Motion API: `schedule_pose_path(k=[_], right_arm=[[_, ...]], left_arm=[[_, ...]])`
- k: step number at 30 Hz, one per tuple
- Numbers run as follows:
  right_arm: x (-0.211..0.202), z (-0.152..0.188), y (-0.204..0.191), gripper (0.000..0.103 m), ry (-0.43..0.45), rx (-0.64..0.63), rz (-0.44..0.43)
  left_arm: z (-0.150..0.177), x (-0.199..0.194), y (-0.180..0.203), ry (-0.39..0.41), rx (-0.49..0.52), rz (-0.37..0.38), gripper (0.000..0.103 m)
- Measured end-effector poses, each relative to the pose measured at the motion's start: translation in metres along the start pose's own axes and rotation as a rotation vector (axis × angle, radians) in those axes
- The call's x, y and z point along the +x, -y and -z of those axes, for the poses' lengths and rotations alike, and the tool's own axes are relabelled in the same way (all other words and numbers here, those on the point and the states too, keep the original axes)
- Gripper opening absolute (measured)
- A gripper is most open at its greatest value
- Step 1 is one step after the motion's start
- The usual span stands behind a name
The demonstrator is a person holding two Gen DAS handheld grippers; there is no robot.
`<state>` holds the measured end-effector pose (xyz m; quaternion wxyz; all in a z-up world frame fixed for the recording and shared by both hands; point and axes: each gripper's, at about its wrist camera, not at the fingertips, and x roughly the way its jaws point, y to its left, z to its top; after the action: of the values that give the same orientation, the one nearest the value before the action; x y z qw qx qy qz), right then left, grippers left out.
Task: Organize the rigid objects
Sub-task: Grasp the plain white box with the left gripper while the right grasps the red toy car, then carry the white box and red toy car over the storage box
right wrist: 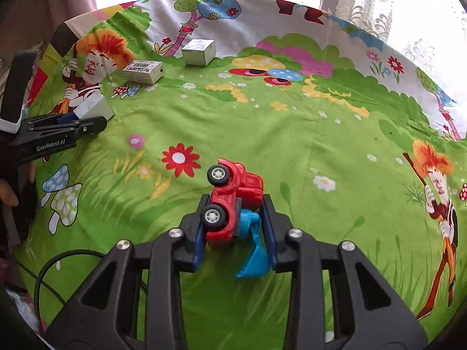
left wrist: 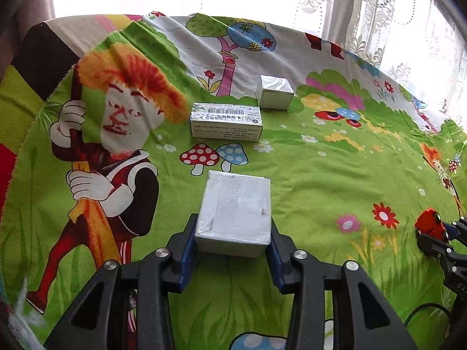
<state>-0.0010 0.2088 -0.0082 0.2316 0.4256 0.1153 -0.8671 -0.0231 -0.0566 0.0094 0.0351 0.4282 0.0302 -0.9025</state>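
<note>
Gripping a white box (left wrist: 233, 213), the left gripper (left wrist: 230, 242); right gripper (right wrist: 235, 227) clamps the red toy truck (right wrist: 230, 201); 2 boxes at 12 o'clock.

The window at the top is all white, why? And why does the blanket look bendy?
Left wrist view: daylight through the curtain overexposes it, washing out detail. Right wrist view: the same glare up top, and the fisheye lens curves the cartoon cloth toward the edges.
</note>
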Motion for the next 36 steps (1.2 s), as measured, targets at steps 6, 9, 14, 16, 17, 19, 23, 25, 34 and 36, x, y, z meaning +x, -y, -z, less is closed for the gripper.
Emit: schedule_pose_path(k=[6,9,14,16,17,19,23,25,34,36], right_arm=[[-0.041,0.049,0.005,0.038,0.032,0.088,0.054],[-0.052,0.063,0.009,0.037,0.041,0.124,0.052],[-0.069,0.081,0.020,0.037,0.060,0.179,0.061],[-0.077,0.088,0.023,0.037,0.071,0.194,0.060],[-0.080,0.092,0.024,0.037,0.076,0.201,0.060],[-0.087,0.098,0.025,0.037,0.089,0.211,0.064],[-0.104,0.111,0.022,0.037,0.117,0.222,0.066],[-0.114,0.117,0.020,0.037,0.128,0.216,0.071],[-0.163,0.150,0.019,0.037,0.179,0.228,0.099],[-0.174,0.159,0.023,0.037,0.188,0.235,0.110]], left_arm=[[0.020,-0.022,0.027,-0.010,0.052,0.042,0.041],[0.046,-0.044,0.057,-0.021,0.077,0.099,0.041],[0.080,-0.074,0.098,-0.011,0.141,0.131,0.042],[0.087,-0.081,0.106,-0.008,0.151,0.137,0.042],[0.091,-0.085,0.110,-0.004,0.158,0.133,0.042],[0.097,-0.091,0.116,-0.001,0.169,0.136,0.042],[0.111,-0.105,0.129,0.010,0.203,0.141,0.042],[0.117,-0.113,0.136,0.015,0.216,0.150,0.042],[0.140,-0.154,0.175,0.053,0.329,0.168,0.042],[0.144,-0.164,0.188,0.068,0.366,0.175,0.042]])
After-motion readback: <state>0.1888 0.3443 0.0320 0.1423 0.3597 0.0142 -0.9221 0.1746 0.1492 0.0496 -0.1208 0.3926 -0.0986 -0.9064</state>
